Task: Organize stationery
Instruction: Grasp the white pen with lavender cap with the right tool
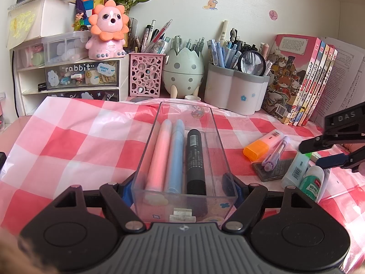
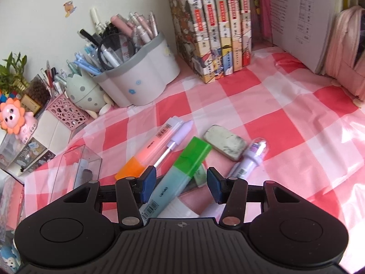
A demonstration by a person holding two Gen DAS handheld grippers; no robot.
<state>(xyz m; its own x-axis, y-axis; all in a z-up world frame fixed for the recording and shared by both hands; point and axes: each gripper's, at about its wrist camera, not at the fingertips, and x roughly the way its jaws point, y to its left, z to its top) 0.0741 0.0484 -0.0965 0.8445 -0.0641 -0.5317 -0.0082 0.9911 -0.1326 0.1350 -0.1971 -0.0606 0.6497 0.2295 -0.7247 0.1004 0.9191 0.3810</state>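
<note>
Green highlighter next, clear box steadied

My left gripper clamps the clear box; my right gripper hangs spread over the green highlighter lying on the cloth. I judge it light, rigid, slick: grip mid-barrel across its flat sides.

Left gripper — jaws closed against clear box sides, lower centre of frame. Right gripper — jaws apart, lower centre, nothing gripped.

3 pens in box, 2 highlighters, 1 eraser.
</note>
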